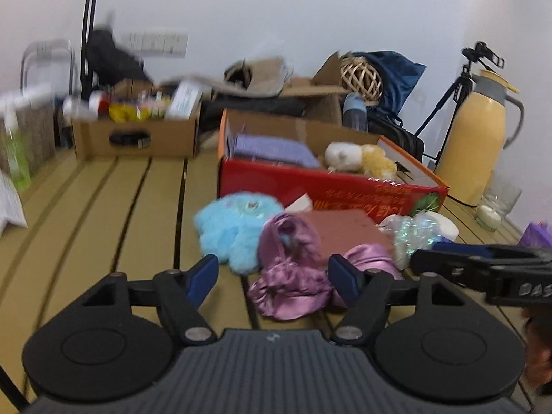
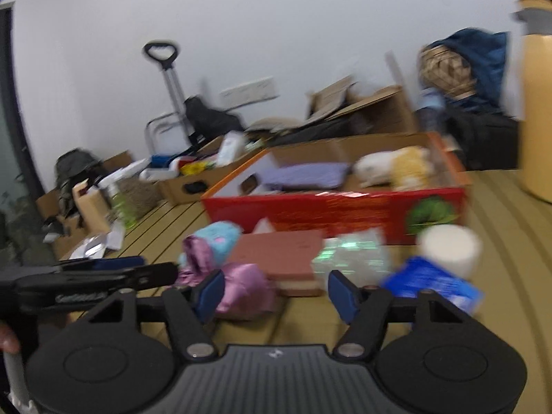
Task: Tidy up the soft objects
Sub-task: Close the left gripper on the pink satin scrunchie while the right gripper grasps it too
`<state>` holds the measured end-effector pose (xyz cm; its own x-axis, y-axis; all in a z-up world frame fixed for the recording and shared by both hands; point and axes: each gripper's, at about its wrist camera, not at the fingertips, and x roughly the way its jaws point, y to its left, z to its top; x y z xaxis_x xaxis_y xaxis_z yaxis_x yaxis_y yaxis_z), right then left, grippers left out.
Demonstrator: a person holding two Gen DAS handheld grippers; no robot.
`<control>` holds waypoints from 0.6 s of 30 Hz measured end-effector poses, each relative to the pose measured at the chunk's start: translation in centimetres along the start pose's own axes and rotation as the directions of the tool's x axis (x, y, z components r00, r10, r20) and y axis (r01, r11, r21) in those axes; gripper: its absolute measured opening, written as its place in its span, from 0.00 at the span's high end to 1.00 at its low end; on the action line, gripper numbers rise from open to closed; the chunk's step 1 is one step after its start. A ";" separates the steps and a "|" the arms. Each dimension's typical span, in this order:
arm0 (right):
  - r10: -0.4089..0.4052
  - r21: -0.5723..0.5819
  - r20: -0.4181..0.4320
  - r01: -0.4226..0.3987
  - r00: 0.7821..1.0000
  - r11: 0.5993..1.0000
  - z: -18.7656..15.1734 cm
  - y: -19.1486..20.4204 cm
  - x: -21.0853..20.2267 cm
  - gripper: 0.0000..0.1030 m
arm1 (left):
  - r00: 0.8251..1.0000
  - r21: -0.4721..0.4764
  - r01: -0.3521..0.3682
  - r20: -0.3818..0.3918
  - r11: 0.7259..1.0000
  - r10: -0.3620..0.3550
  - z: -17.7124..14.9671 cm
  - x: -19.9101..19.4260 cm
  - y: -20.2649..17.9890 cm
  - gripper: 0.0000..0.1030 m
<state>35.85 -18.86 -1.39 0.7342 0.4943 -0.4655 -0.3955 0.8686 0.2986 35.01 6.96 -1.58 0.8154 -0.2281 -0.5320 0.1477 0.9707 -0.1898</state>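
Satin in crumpled purple (image 1: 289, 276) lies on the slatted table (image 1: 103, 214), straight ahead of the left gripper (image 1: 276, 281), whose parted jaws grip nothing. Further right, the right gripper (image 2: 276, 291), likewise apart and empty, faces the pink block (image 2: 283, 255); the left looks nearer the satin, with the red box (image 1: 321, 186) beyond.

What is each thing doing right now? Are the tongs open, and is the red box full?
left tongs: open, holding nothing
right tongs: open, holding nothing
red box: open top, partly filled
purple folded cloth: lying inside the red box
white and yellow plush toy: lying inside the red box
pink satin cloth: crumpled on the table
blue fluffy toy: lying on the table
yellow thermos jug: upright, lid closed
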 end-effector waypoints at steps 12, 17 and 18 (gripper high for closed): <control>0.106 0.085 -0.002 -0.105 0.994 0.991 -1.5 0.6 4.6 0.84 | 0.983 -0.110 0.169 -0.053 0.979 -0.176 -0.7 1.2 1.3 0.83; 0.127 0.075 0.004 -0.127 0.992 0.989 -2.0 0.7 2.8 0.87 | 0.986 -0.055 0.157 -0.045 0.986 -0.159 -1.2 -0.6 0.0 0.86; 0.131 0.066 0.007 -0.131 0.991 0.989 -1.9 0.9 2.3 0.87 | 0.988 -0.057 0.153 -0.030 0.987 -0.154 -1.4 -1.4 -0.5 0.86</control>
<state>36.11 -16.92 -3.79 0.6798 0.6035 -0.4167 -0.4510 0.7920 0.4115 32.99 6.73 -1.85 0.7657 -0.3774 -0.5208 0.2381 0.9185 -0.3156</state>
